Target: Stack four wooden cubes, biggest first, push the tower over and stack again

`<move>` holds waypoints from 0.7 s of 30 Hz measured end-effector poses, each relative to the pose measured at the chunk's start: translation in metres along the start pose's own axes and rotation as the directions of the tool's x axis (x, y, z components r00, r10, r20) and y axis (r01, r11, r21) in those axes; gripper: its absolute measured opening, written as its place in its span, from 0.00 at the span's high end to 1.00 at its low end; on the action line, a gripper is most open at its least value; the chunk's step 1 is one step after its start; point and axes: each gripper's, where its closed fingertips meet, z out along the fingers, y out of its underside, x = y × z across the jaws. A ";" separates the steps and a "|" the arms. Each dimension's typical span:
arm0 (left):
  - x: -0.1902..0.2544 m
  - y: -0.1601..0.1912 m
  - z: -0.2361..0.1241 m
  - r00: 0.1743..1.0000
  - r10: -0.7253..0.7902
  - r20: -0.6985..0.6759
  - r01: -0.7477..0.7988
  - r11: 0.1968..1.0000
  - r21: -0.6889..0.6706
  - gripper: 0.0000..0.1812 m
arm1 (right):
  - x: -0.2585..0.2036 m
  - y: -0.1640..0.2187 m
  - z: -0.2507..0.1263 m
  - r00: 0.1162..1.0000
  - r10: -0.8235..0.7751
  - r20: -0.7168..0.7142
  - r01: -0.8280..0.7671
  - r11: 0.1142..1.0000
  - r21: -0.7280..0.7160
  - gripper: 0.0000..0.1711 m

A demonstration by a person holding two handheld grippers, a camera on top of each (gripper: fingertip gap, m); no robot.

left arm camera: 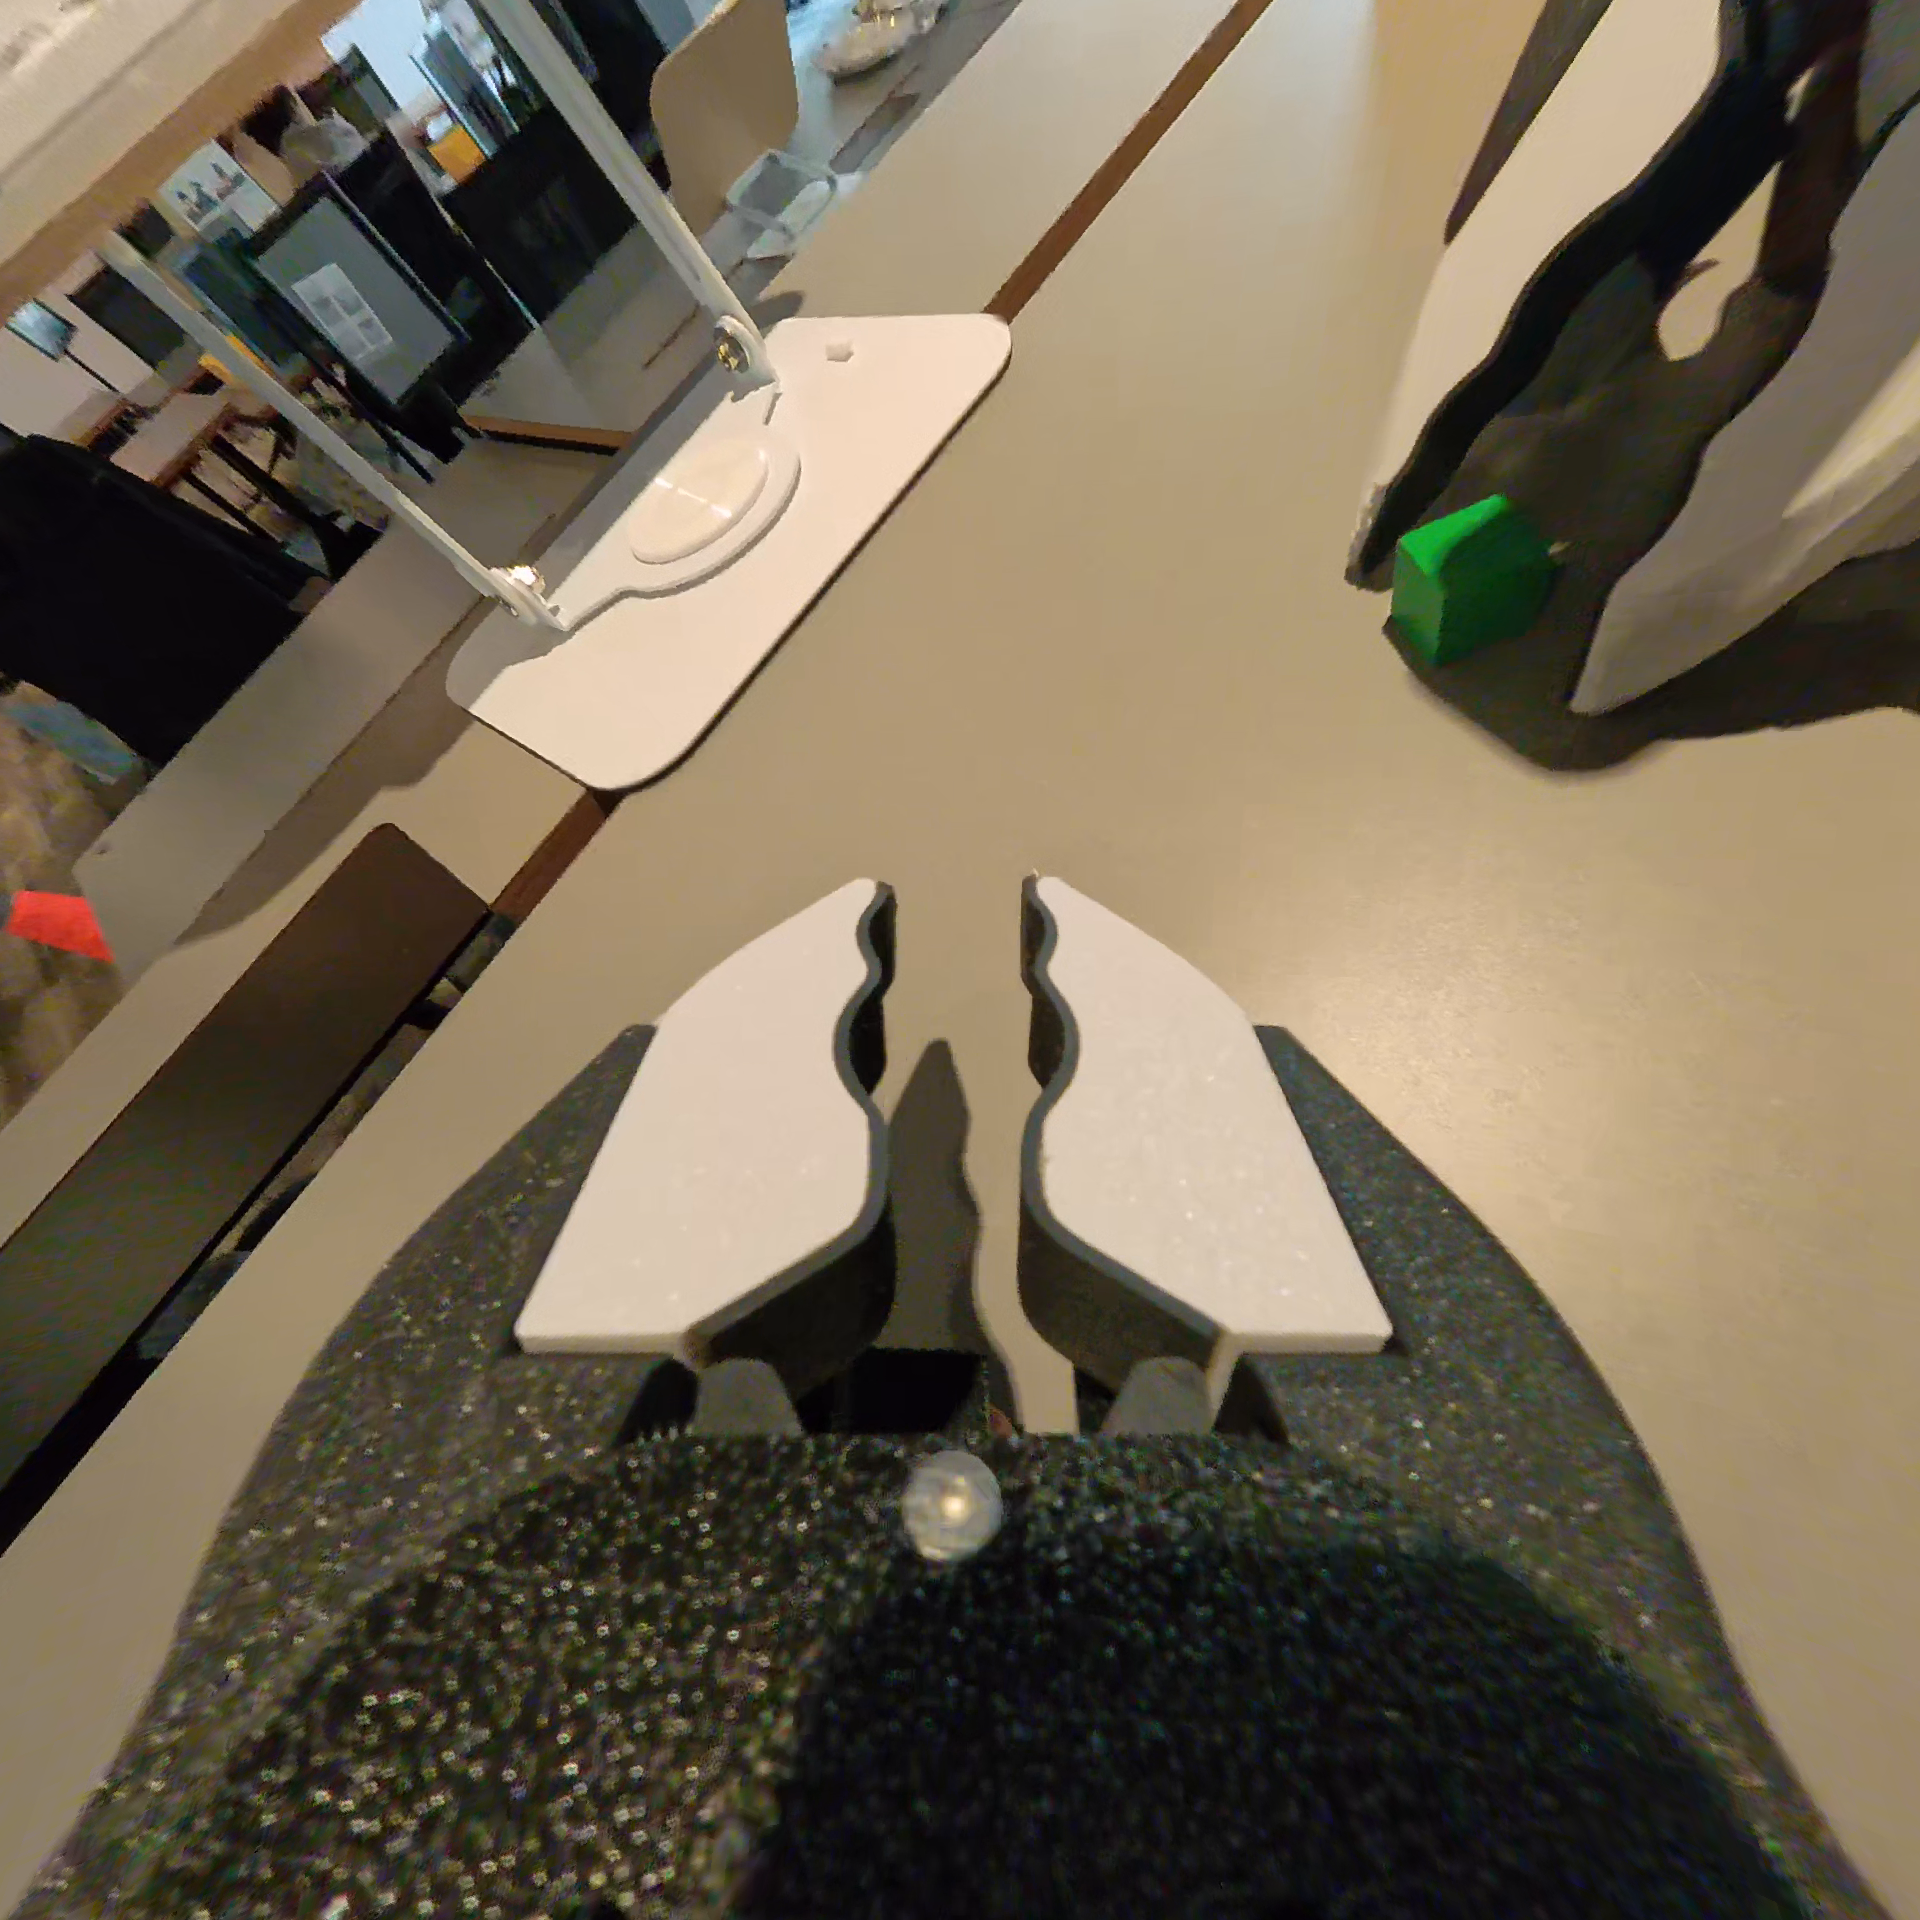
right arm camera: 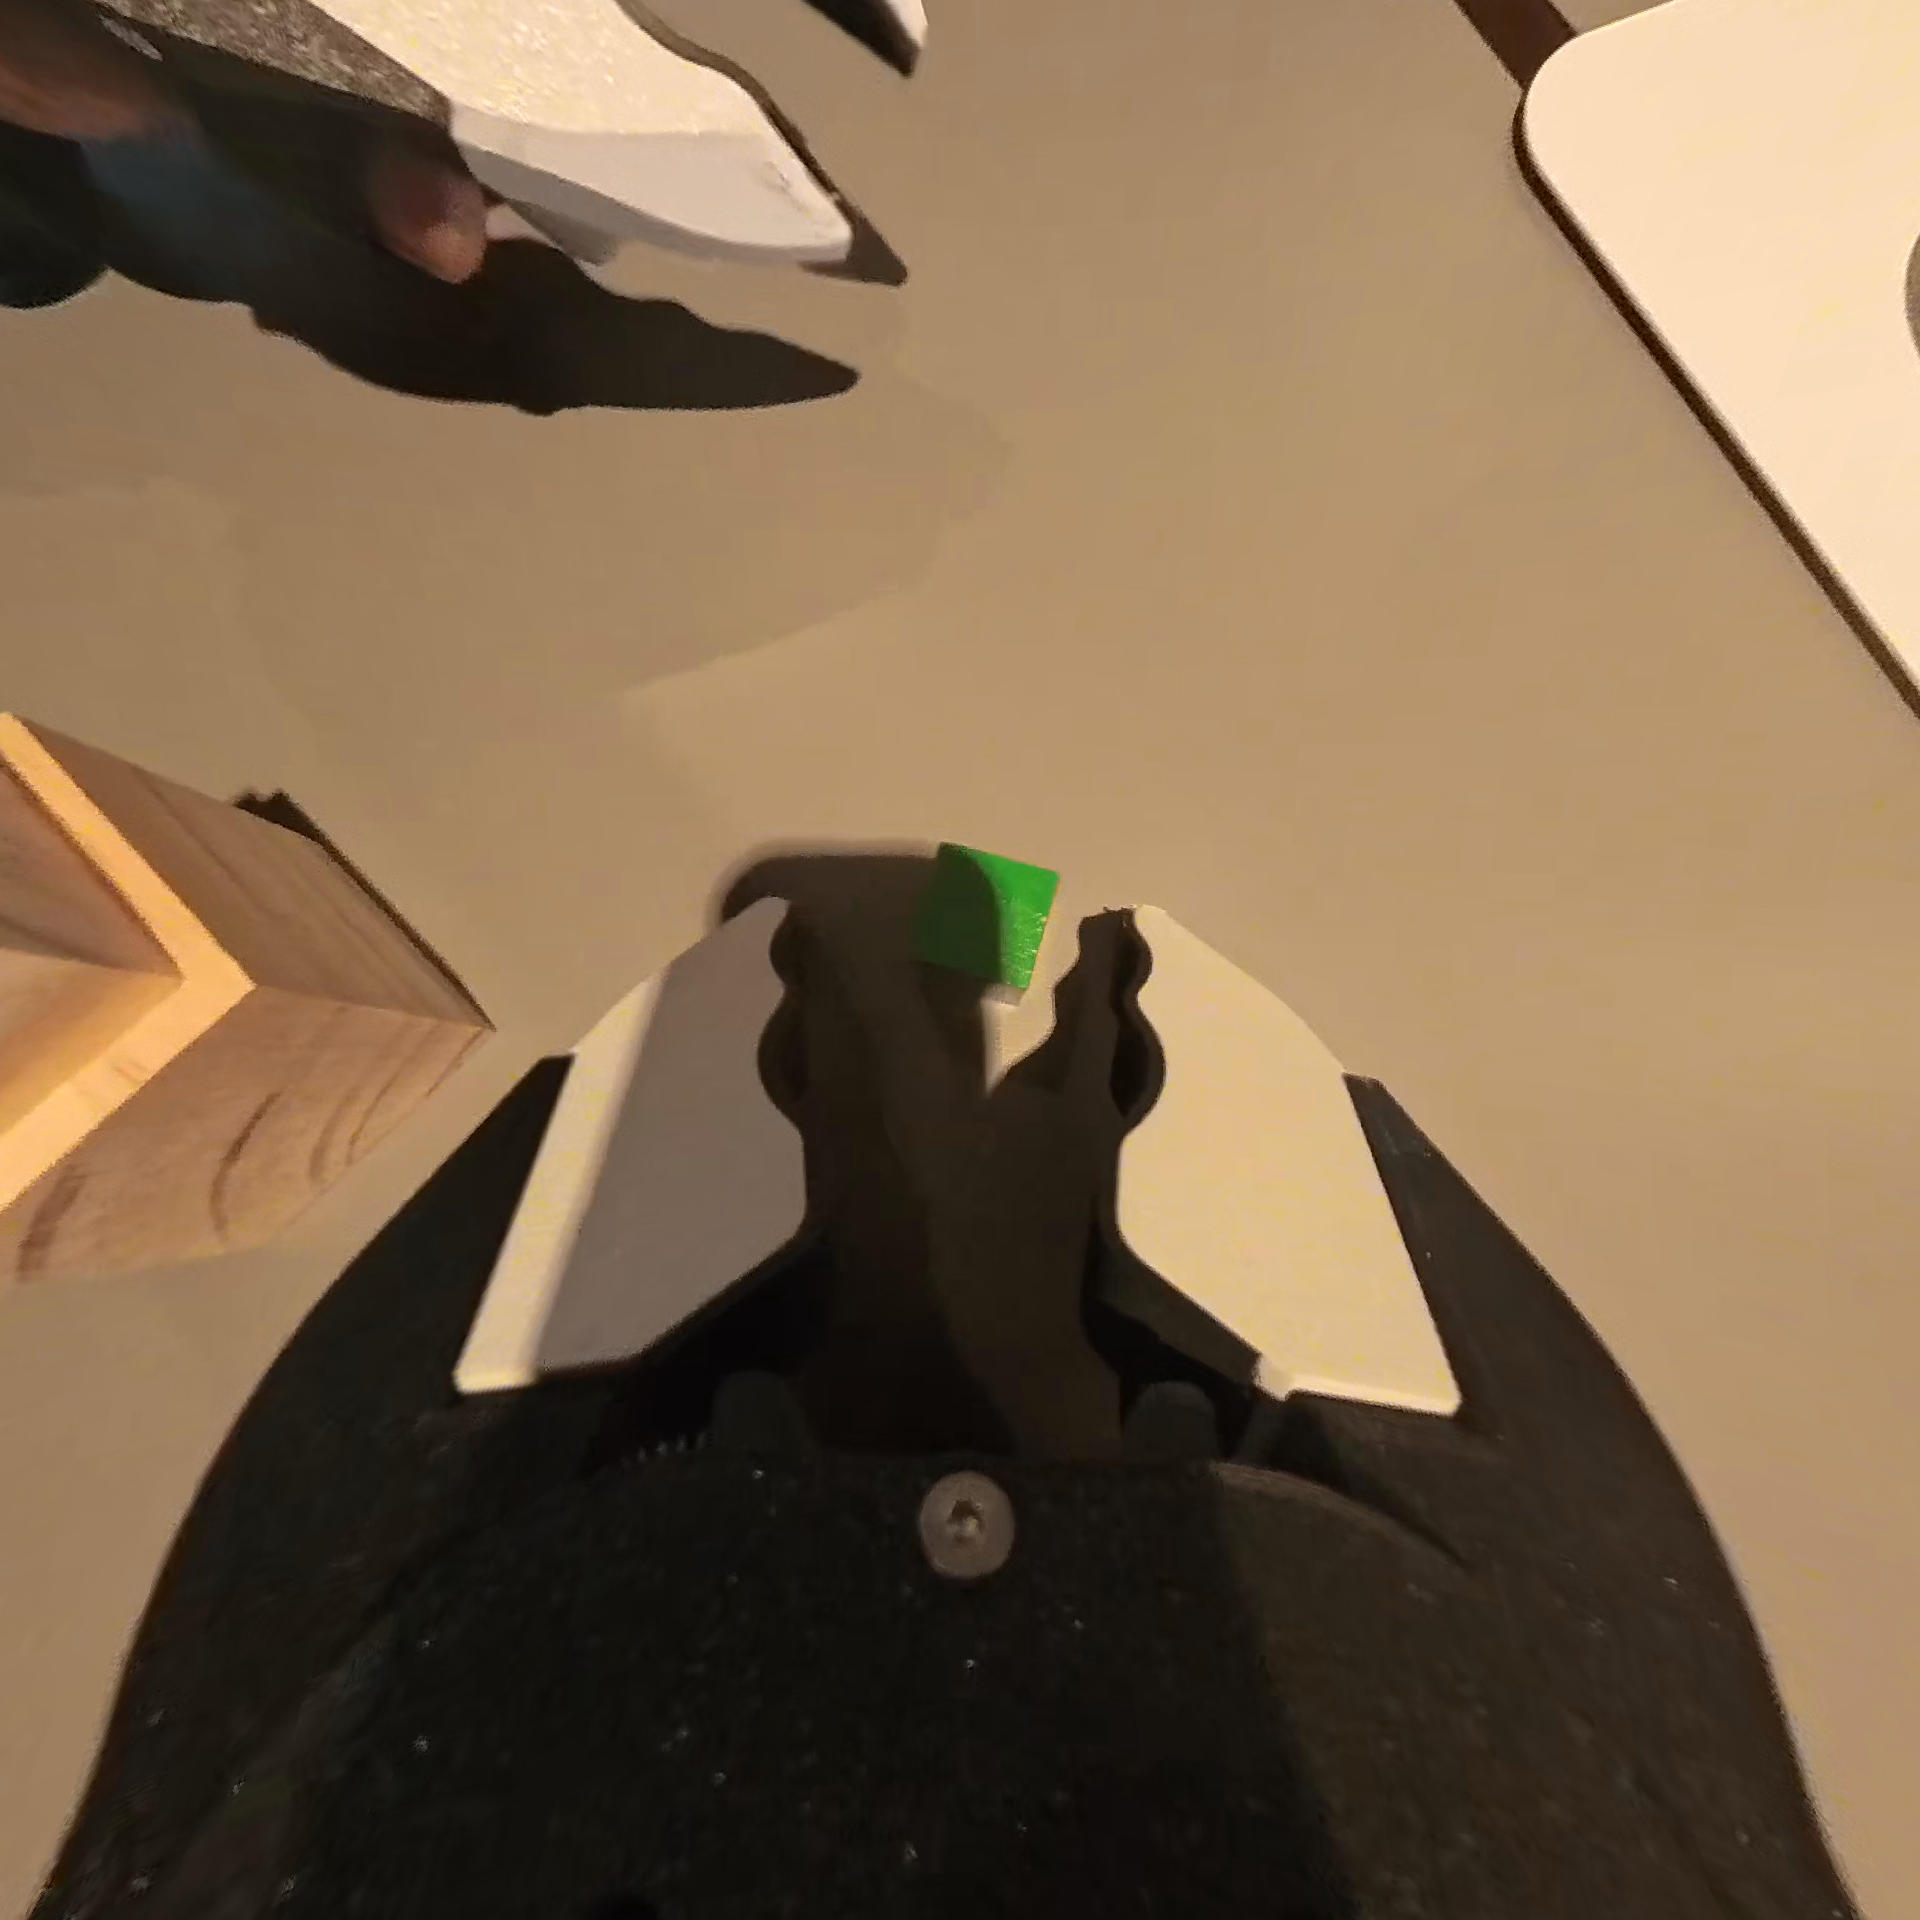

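Note:
A small green cube (right arm camera: 987, 920) rests on the beige table (right arm camera: 1247, 623). My right gripper (right arm camera: 951, 916) is open, pointing down, with a fingertip on each side of the cube and a gap at both sides. It shows the same way in the left wrist view, where the right gripper (left arm camera: 1481, 623) straddles the green cube (left arm camera: 1465, 592). A large bare wooden cube (right arm camera: 208, 1039) stands to the left of the right gripper. My left gripper (left arm camera: 958, 904) is slightly open and empty, low over bare table; it also shows in the right wrist view (right arm camera: 665, 166), held by a hand.
A white flat base plate (left arm camera: 831, 582) with a white jointed arm (left arm camera: 343, 436) lies on the table's left side, and shows in the right wrist view (right arm camera: 1766, 312). A clear plastic box (left arm camera: 779, 197) sits farther back. The table's left edge and a dark chair (left arm camera: 260, 1091) lie to the left. The white flat base plate (left arm camera: 831, 582) is about equally far from each gripper, around 15 cm. The right camera catches it too, in the right wrist view (right arm camera: 1722, 443).

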 end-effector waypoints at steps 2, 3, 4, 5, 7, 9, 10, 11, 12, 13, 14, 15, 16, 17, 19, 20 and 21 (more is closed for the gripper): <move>-0.001 -0.002 -0.008 1.000 -0.001 0.026 0.000 0.999 0.033 0.88 | 0.000 0.000 -0.001 1.000 0.011 0.011 -0.011 1.000 0.005 0.67; -0.002 -0.002 -0.014 0.999 -0.015 0.039 0.013 0.999 0.047 0.88 | 0.000 0.000 -0.001 1.000 0.016 0.015 -0.016 1.000 0.007 0.67; -0.003 -0.001 -0.021 0.998 -0.034 0.049 0.031 0.998 0.063 0.87 | 0.000 0.000 -0.001 1.000 0.020 0.020 -0.020 1.000 0.009 0.67; -0.003 -0.001 -0.029 0.997 -0.058 0.054 0.053 0.995 0.080 0.87 | 0.000 0.000 -0.001 0.999 0.022 0.024 -0.023 1.000 0.010 0.67; 0.004 0.002 -0.049 0.994 -0.105 0.042 0.100 0.989 0.107 0.86 | 0.000 0.000 -0.002 0.999 0.025 0.029 -0.026 1.000 0.012 0.67; 0.021 0.003 -0.075 0.991 -0.133 -0.011 0.133 0.981 0.142 0.85 | 0.000 0.000 -0.002 0.999 0.023 0.032 -0.023 1.000 0.013 0.67; 0.033 0.005 -0.089 0.990 -0.138 -0.041 0.142 0.978 0.154 0.85 | -0.001 0.000 -0.002 0.999 0.021 0.035 -0.021 1.000 0.013 0.67; 0.047 0.007 -0.103 0.989 -0.133 -0.068 0.142 0.977 0.160 0.84 | -0.001 0.000 -0.002 0.999 0.019 0.038 -0.019 1.000 0.013 0.67; 0.061 0.008 -0.118 0.989 -0.121 -0.087 0.135 0.976 0.172 0.83 | -0.001 0.000 -0.002 0.999 0.018 0.039 -0.018 1.000 0.014 0.67; 0.073 0.008 -0.133 0.989 -0.113 -0.097 0.130 0.973 0.191 0.83 | -0.002 0.000 -0.002 0.999 0.018 0.041 -0.018 1.000 0.014 0.67; 0.084 0.008 -0.148 0.987 -0.118 -0.105 0.138 0.968 0.209 0.82 | -0.002 0.000 -0.002 0.999 0.018 0.044 -0.019 1.000 0.014 0.67; 0.095 0.008 -0.161 0.983 -0.139 -0.121 0.162 0.963 0.217 0.81 | -0.002 0.000 -0.002 0.999 0.020 0.049 -0.021 1.000 0.016 0.67; 0.108 0.010 -0.173 0.974 -0.169 -0.152 0.199 0.957 0.210 0.79 | -0.003 0.000 -0.002 0.998 0.022 0.055 -0.023 1.000 0.017 0.67; 0.120 0.011 -0.182 0.961 -0.199 -0.193 0.236 0.952 0.193 0.76 | -0.003 -0.001 -0.003 0.998 0.023 0.061 -0.024 1.000 0.018 0.68; 0.142 0.016 -0.197 0.939 -0.242 -0.246 0.282 0.948 0.145 0.73 | -0.003 -0.001 -0.003 0.997 0.027 0.071 -0.028 0.999 0.020 0.68; 0.152 0.020 -0.201 0.930 -0.252 -0.269 0.289 0.951 0.106 0.73 | -0.003 -0.001 -0.003 0.997 0.030 0.077 -0.031 0.999 0.021 0.68; 0.162 0.026 -0.204 0.921 -0.259 -0.291 0.286 0.956 0.056 0.72 | -0.003 -0.001 -0.003 0.996 0.033 0.082 -0.034 0.999 0.022 0.68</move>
